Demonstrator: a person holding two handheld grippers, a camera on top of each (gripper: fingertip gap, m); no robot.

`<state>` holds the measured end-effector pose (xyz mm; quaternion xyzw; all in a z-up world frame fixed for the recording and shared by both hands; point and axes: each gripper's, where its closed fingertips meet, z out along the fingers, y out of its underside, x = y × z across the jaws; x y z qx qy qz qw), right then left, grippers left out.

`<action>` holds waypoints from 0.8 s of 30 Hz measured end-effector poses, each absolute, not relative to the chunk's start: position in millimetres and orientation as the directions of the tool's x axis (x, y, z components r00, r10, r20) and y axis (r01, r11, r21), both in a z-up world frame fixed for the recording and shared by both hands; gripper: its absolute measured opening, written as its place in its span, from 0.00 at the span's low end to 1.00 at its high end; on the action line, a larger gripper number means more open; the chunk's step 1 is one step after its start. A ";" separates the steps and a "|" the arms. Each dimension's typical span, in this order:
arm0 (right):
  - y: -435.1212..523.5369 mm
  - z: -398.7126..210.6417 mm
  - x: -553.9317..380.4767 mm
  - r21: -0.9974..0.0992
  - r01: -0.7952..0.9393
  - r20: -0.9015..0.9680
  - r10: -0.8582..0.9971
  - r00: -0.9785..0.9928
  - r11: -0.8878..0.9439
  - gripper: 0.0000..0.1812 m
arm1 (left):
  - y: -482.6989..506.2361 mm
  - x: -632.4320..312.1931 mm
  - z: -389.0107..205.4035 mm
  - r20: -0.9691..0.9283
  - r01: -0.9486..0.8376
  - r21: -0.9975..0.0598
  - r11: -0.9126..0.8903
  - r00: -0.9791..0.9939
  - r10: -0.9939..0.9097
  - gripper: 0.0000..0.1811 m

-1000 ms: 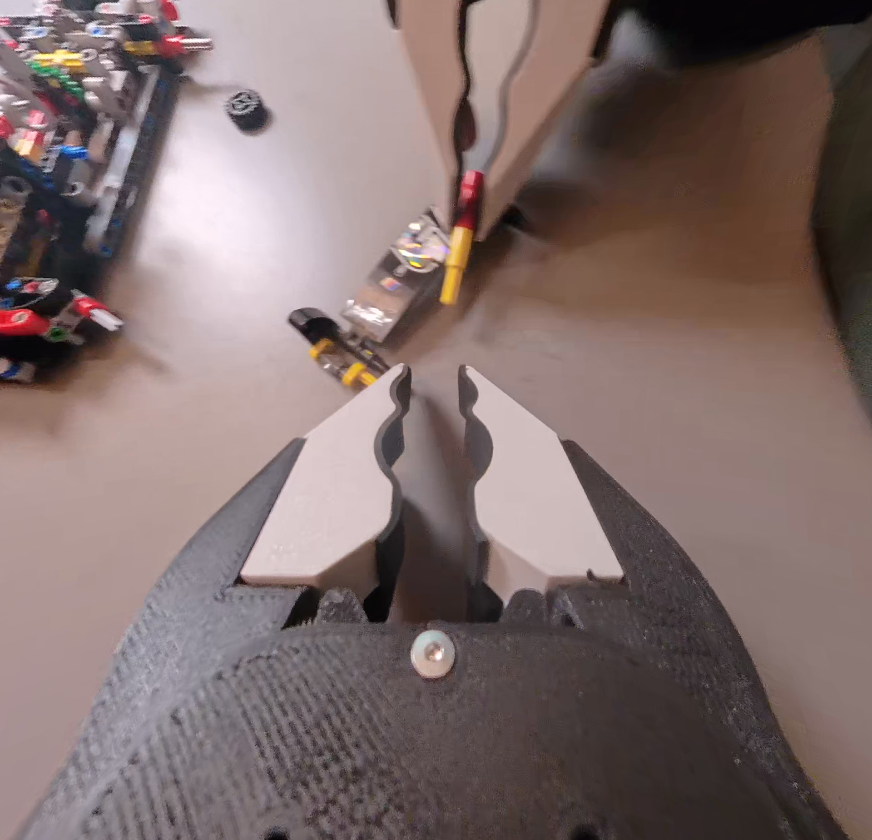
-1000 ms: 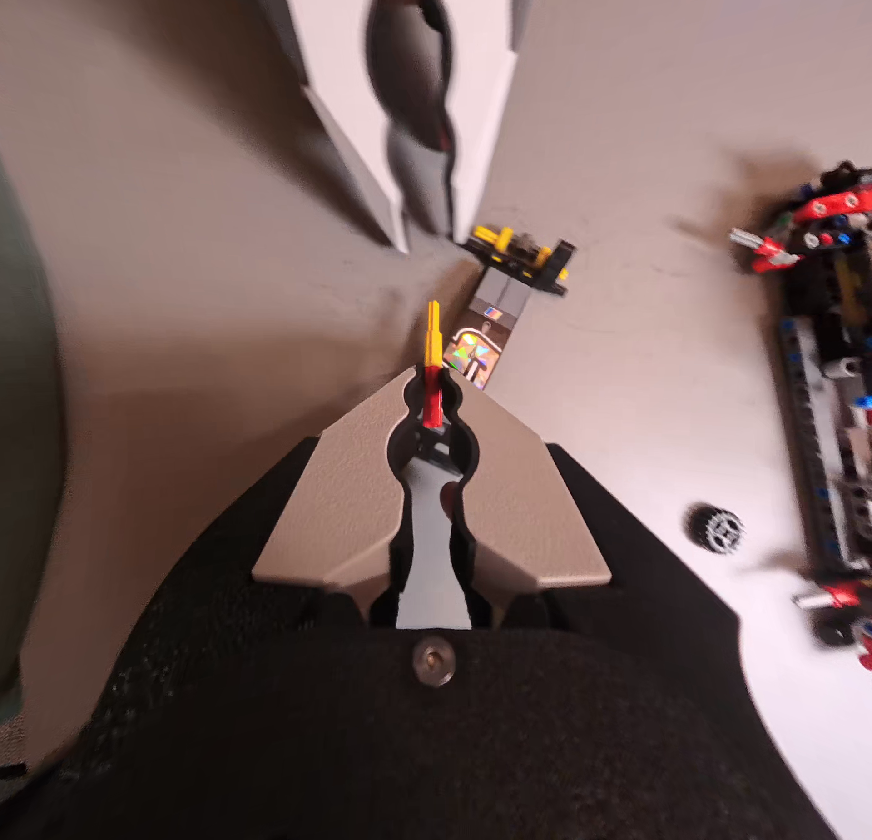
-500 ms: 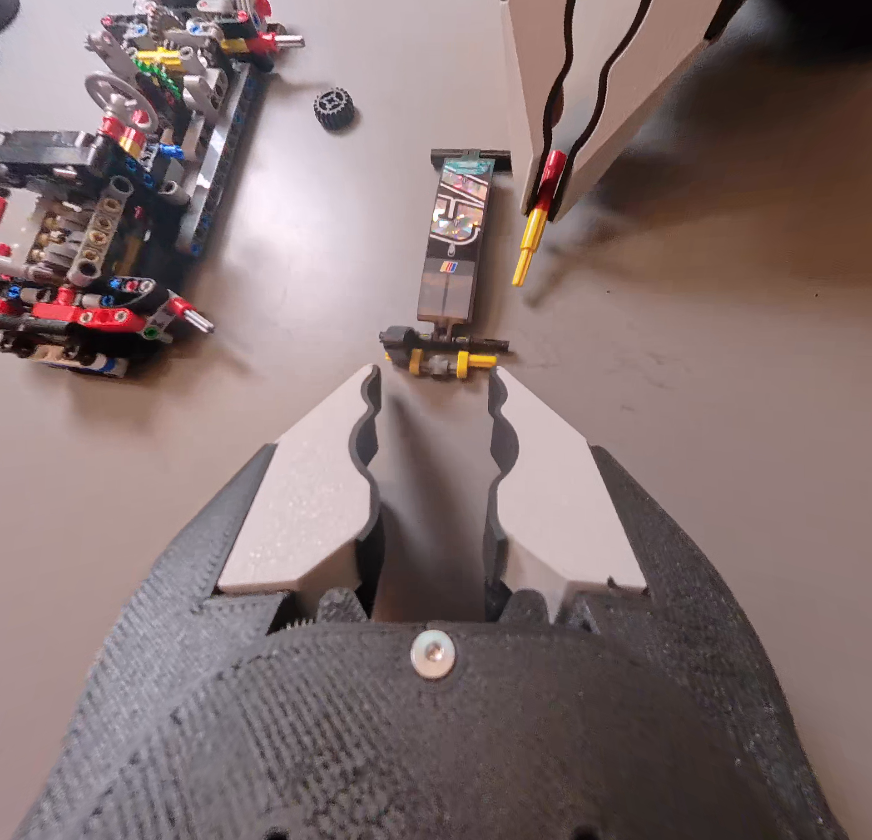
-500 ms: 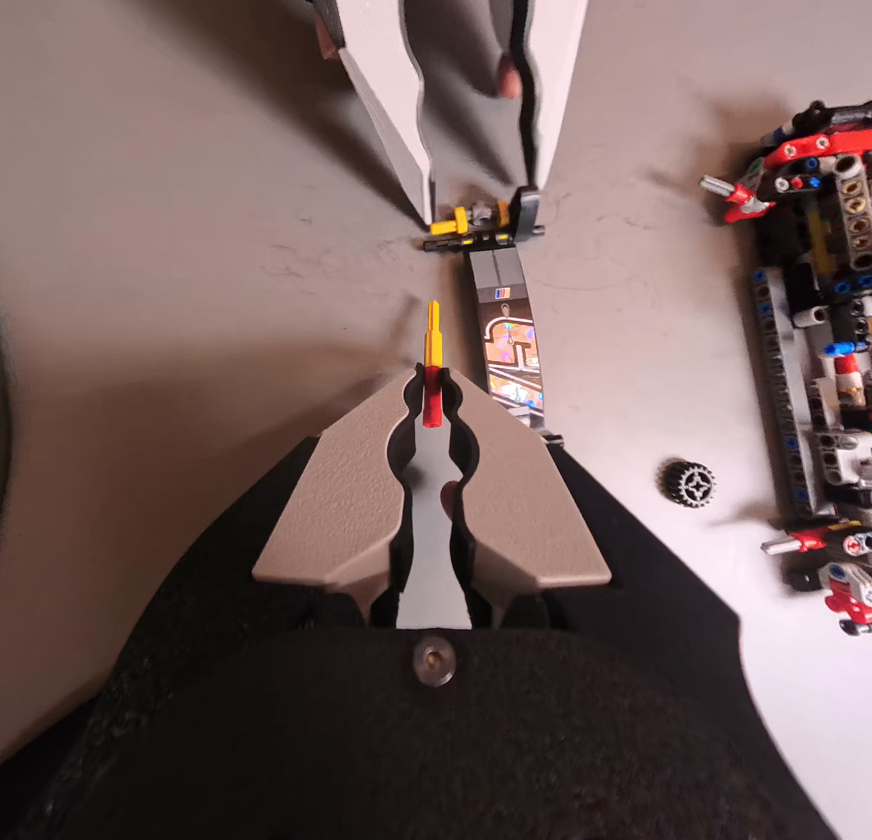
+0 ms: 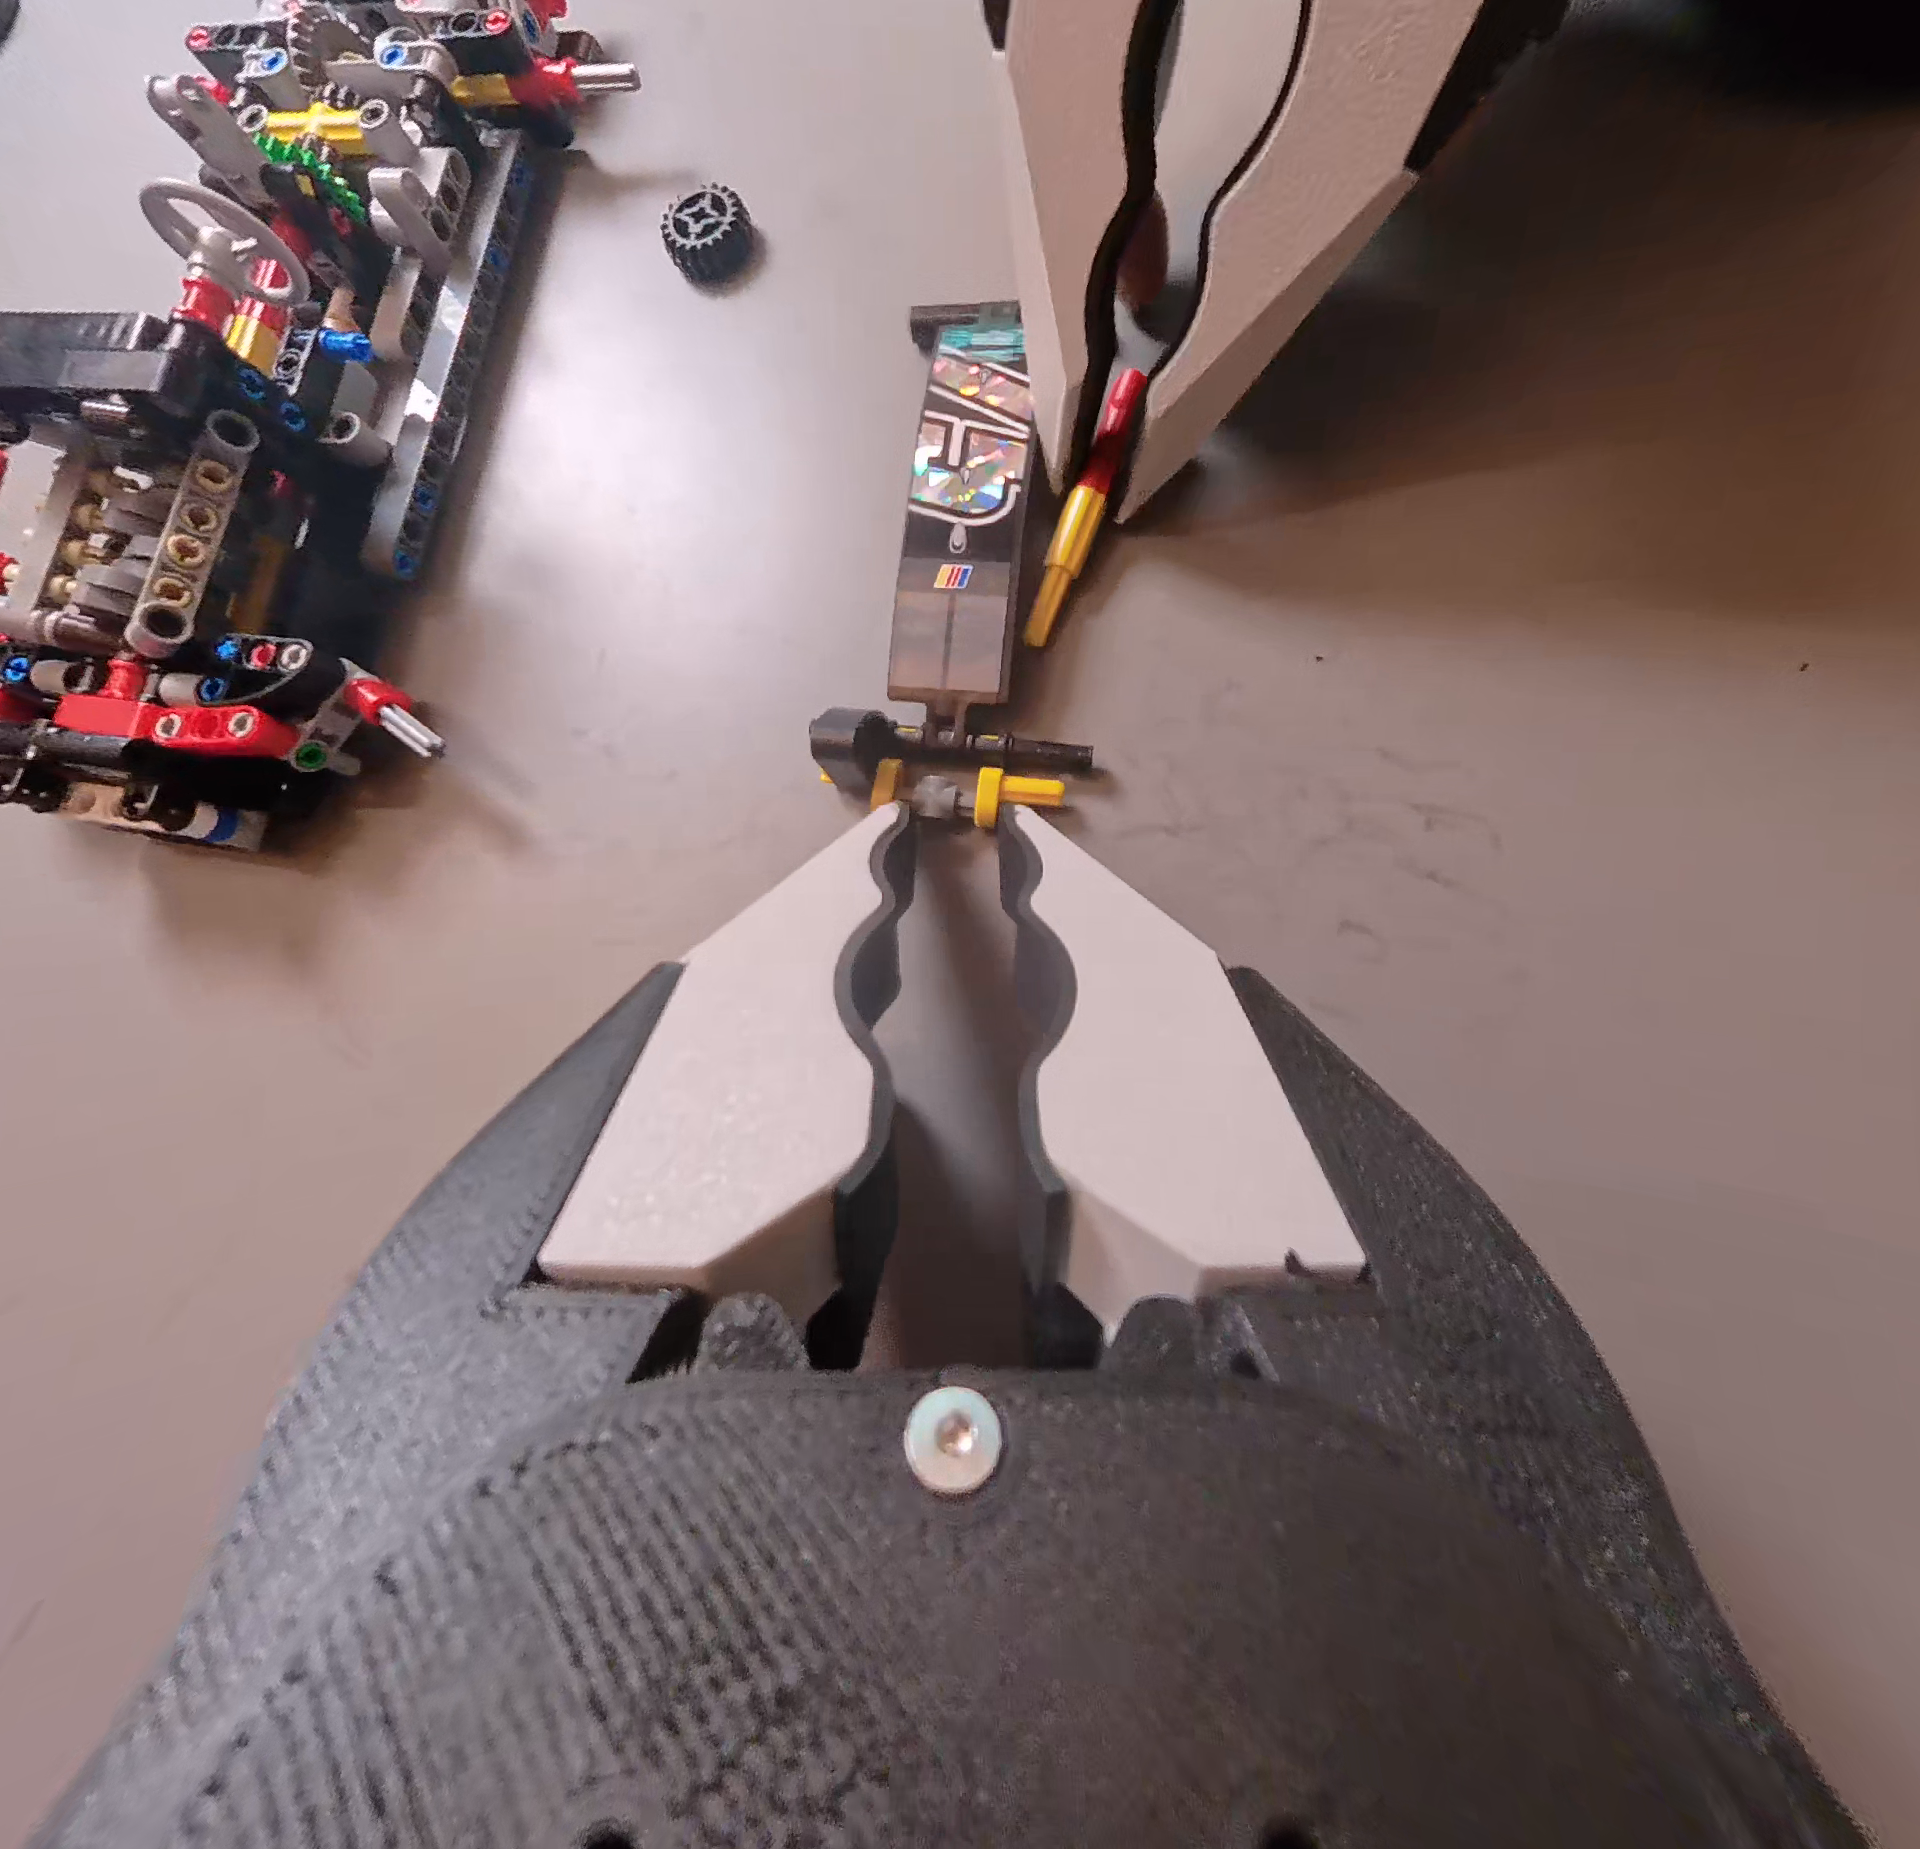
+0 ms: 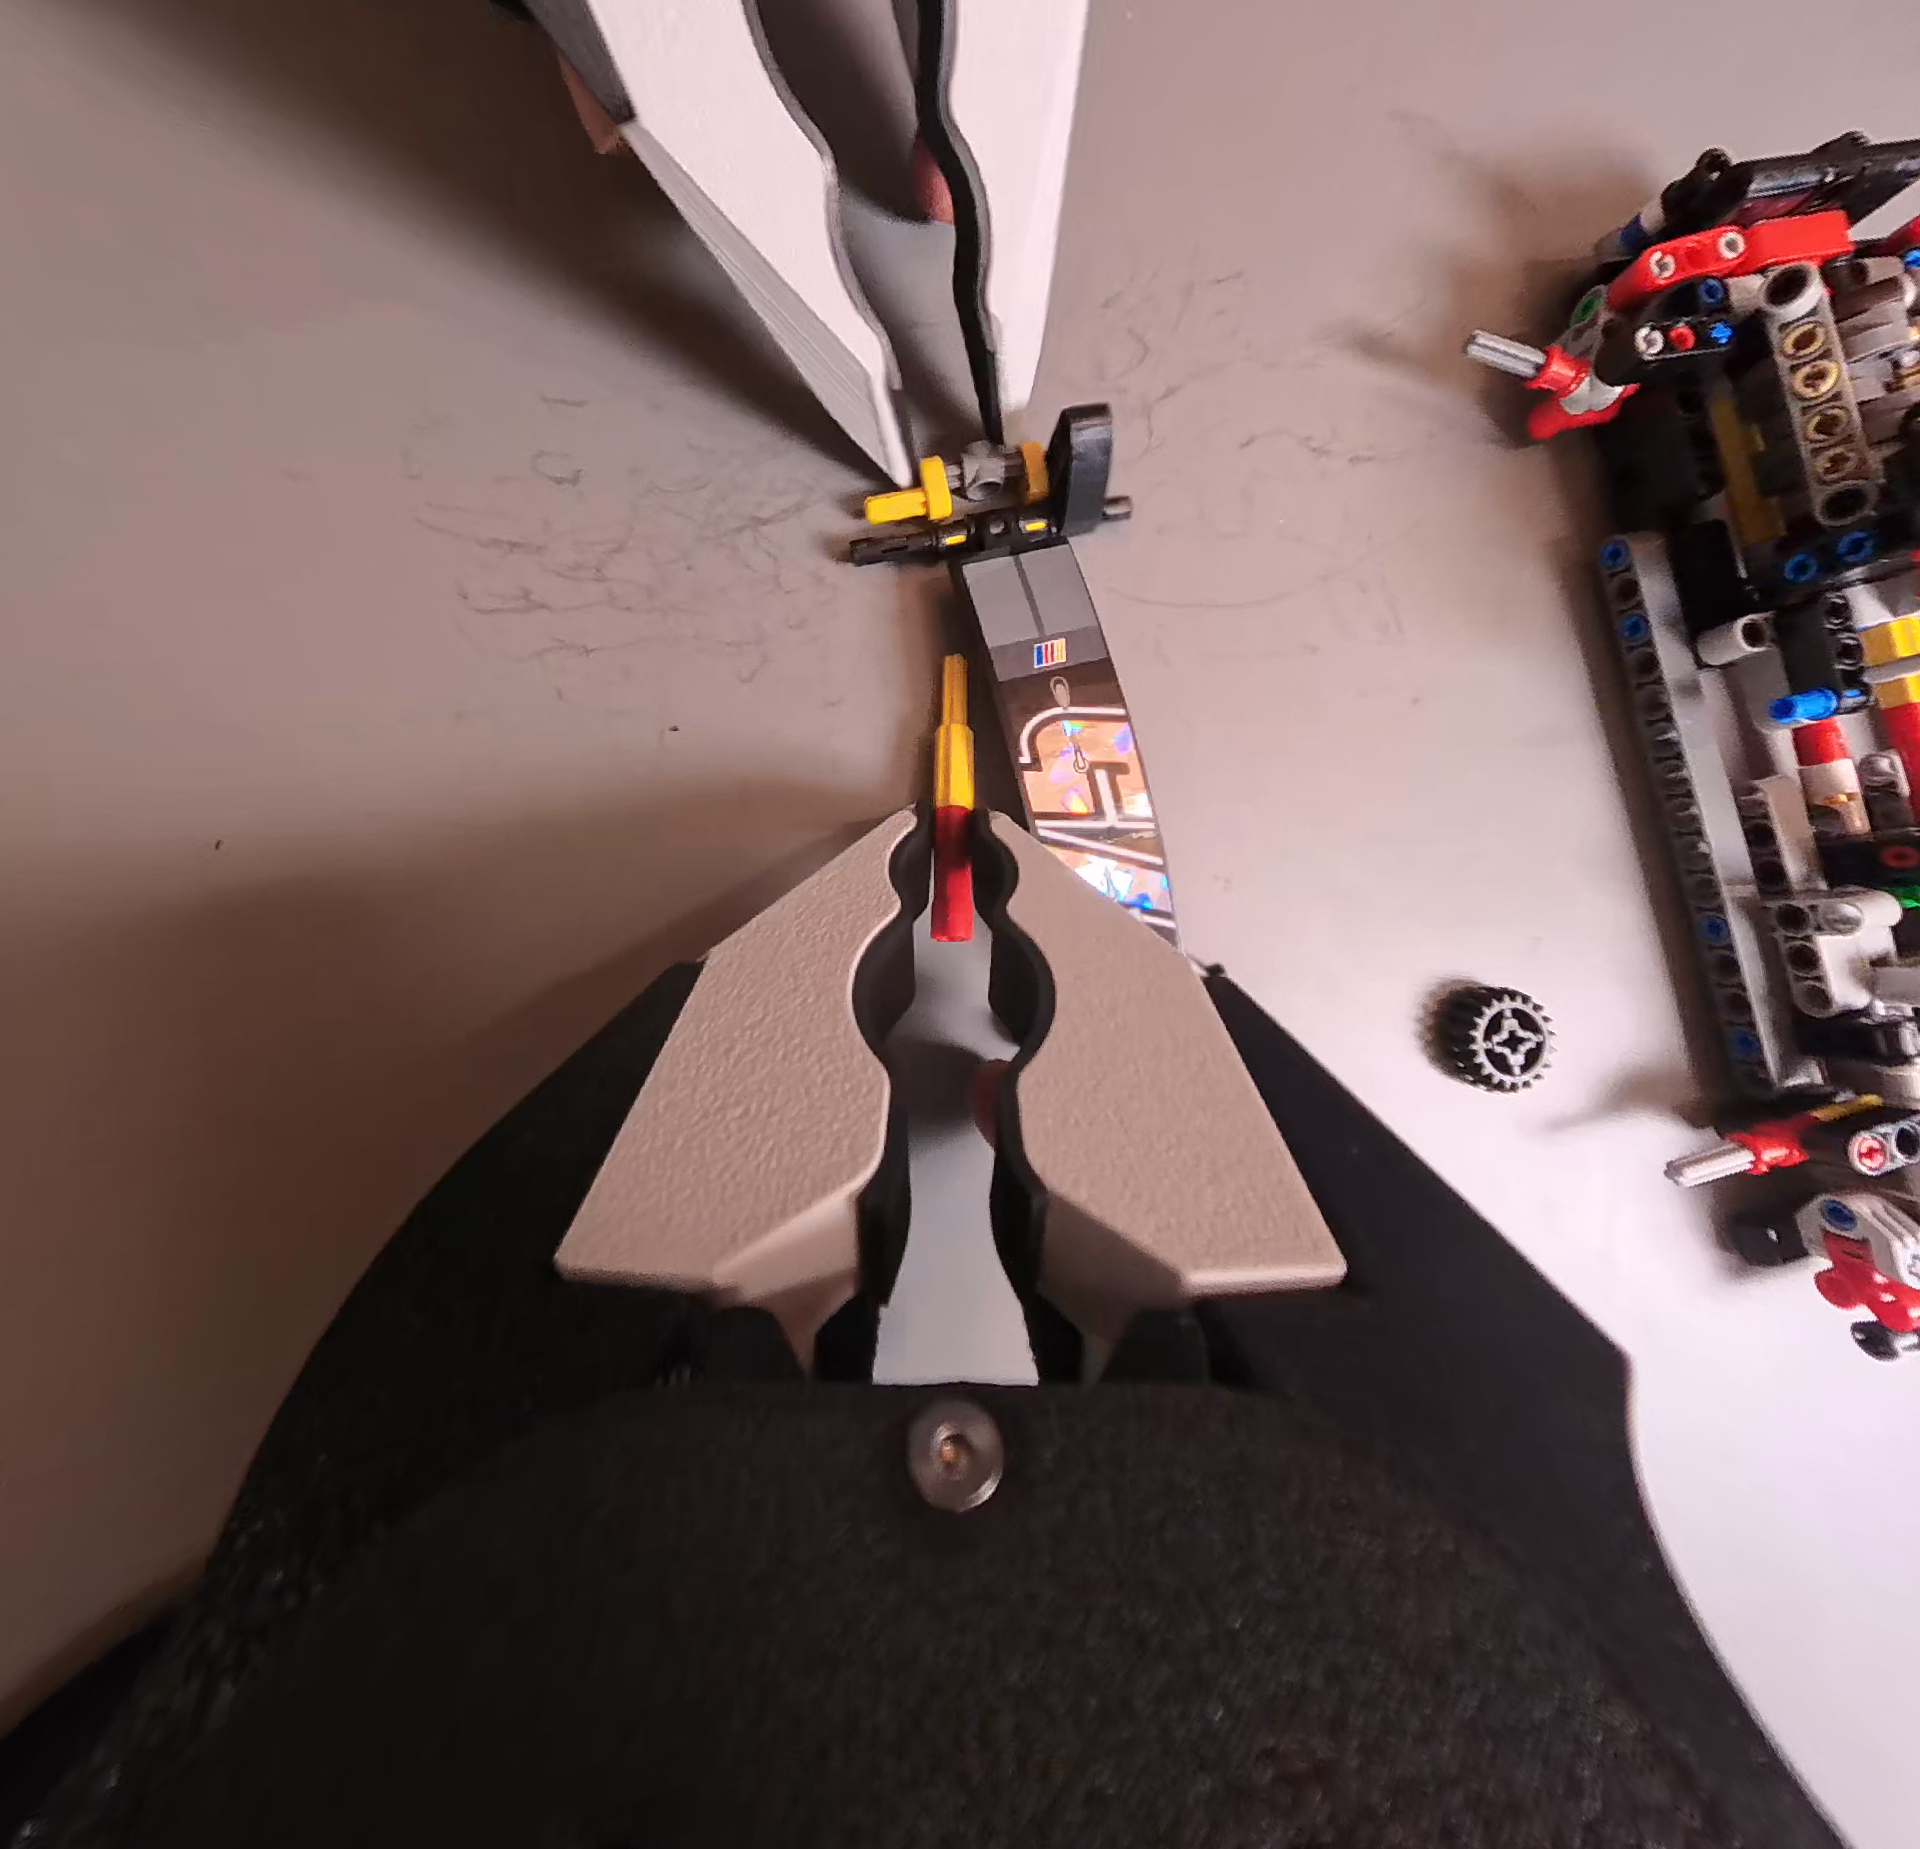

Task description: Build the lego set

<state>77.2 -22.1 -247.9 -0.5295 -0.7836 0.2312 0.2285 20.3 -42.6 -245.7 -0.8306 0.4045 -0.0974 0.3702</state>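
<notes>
Left gripper [image 5: 951, 812] closed in onto yellow-pinned panel piece [image 5: 961, 552], right gripper [image 6: 951, 823] clamping red-yellow axle [image 6: 949, 760]

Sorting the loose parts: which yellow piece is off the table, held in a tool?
The red-and-yellow pin, pinched at its red end by the right tool. The other yellow pin sits in the small assembly lying on the table.

- The left hand-held gripper [image 5: 951, 823] has its jaws slightly apart, tips at the yellow-and-grey pin cluster [image 5: 951, 786] of a long dark stickered panel [image 5: 961, 511] on the table [image 5: 1455, 864].
- The right hand-held gripper [image 5: 1103, 490] pinches a red-and-yellow axle [image 5: 1075, 532] just beside the panel.
- A black gear [image 5: 707, 230] lies near the partly built model [image 5: 239, 376].
</notes>
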 end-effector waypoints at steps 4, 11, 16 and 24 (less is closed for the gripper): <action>-18.9 -247.8 76.1 -0.609 0.721 0.124 0.938 -0.324 0.330 0.02 | -39.0 12.6 -237.7 -0.142 -0.578 -0.717 -0.390 0.668 -0.730 0.15; -10.9 -245.9 67.1 -0.643 0.696 0.154 0.944 -0.292 0.320 0.02 | -23.0 29.5 -234.9 -0.075 -0.569 -0.719 -0.399 0.634 -0.769 0.27; -3.5 -243.1 62.0 -0.674 0.670 0.176 0.949 -0.263 0.311 0.02 | -11.9 41.5 -246.3 0.007 -0.585 -0.668 -0.460 0.613 -0.790 0.24; 1.4 -231.8 68.3 -0.709 0.644 0.152 0.954 -0.258 0.287 0.02 | -7.1 37.9 -224.8 0.237 -0.347 -0.777 -0.524 0.610 -0.756 0.13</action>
